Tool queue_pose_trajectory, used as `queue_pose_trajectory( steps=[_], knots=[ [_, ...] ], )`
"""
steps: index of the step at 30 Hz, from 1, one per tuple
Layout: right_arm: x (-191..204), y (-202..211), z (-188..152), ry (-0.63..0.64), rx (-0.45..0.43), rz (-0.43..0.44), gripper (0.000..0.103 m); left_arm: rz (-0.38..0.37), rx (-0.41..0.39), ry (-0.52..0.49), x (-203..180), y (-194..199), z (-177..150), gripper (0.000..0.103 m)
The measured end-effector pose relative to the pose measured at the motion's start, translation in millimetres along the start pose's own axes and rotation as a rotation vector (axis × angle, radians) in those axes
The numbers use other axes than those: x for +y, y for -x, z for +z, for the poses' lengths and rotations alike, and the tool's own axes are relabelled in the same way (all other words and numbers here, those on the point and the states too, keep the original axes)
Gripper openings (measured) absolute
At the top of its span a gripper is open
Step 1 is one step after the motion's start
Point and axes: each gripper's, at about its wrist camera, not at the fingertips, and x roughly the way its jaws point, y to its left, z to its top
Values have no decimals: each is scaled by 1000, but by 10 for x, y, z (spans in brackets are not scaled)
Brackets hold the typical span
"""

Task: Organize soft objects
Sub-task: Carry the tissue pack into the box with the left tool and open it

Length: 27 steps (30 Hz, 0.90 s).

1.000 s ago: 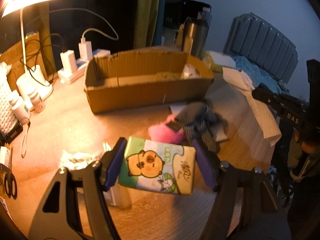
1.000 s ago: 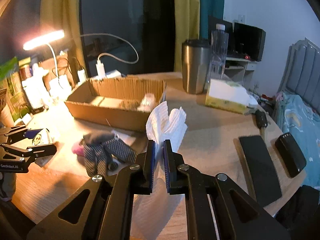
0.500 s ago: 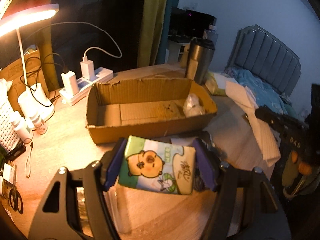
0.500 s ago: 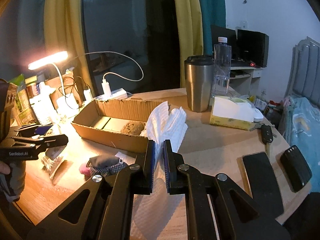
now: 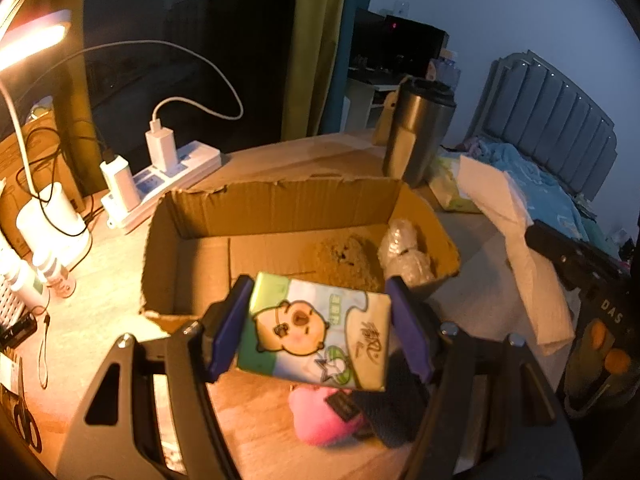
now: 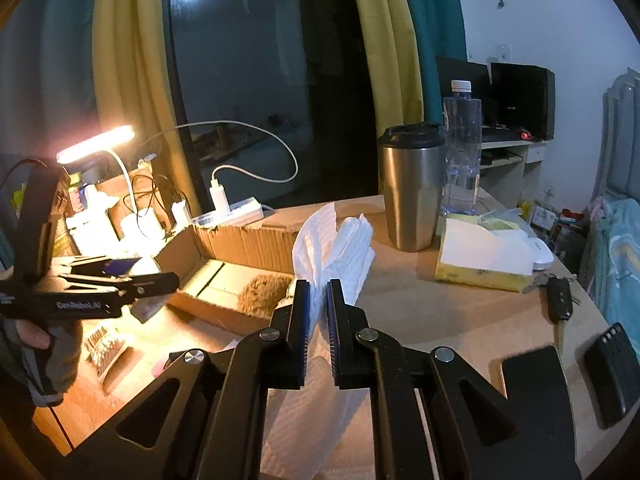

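The job looked partly done. The cardboard box [image 5: 280, 216] on the counter [image 6: 460, 320] already had two soft things at its right end: a brown fuzzy lump [image 5: 344, 258] and a crinkly clear plastic wad [image 5: 404, 248]. The rest of the box floor was bare.

The left tongs [image 5: 320, 332] were squeezed onto the sides of a tissue pack [image 5: 316, 334] with a cartoon animal on it. The pack hung in the air just in front of the box's near wall, so it was probably going in next.

The right tongs [image 6: 318, 312] were pinched almost closed on a white paper towel [image 6: 336, 248]. It stuck up between the pads and hung down below them, over the counter and near the box's right end.

A pink plush toy [image 5: 320, 416] and a dark cloth [image 5: 392, 412] lay on the counter in front of the box, touching each other. They were not yet put away.
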Motion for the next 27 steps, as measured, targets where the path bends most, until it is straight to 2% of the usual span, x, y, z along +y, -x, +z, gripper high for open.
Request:
queue_pose_trajectory(
  steps=[9,16,24,27],
  knots=[
    [-171,-183,28,-27,8,29,10,48,9,7,13,-271,106,69],
    [-342,-272,9,-61,20,20,10,76,33,29,102,-514,142,68],
    [-385,-340,-29,-74,42,9,10,87,112,55,164,-735,101,69],
    [-362,-346,-19,-70,43,5,10,89,111,59,170,-714,88,77]
  ],
)
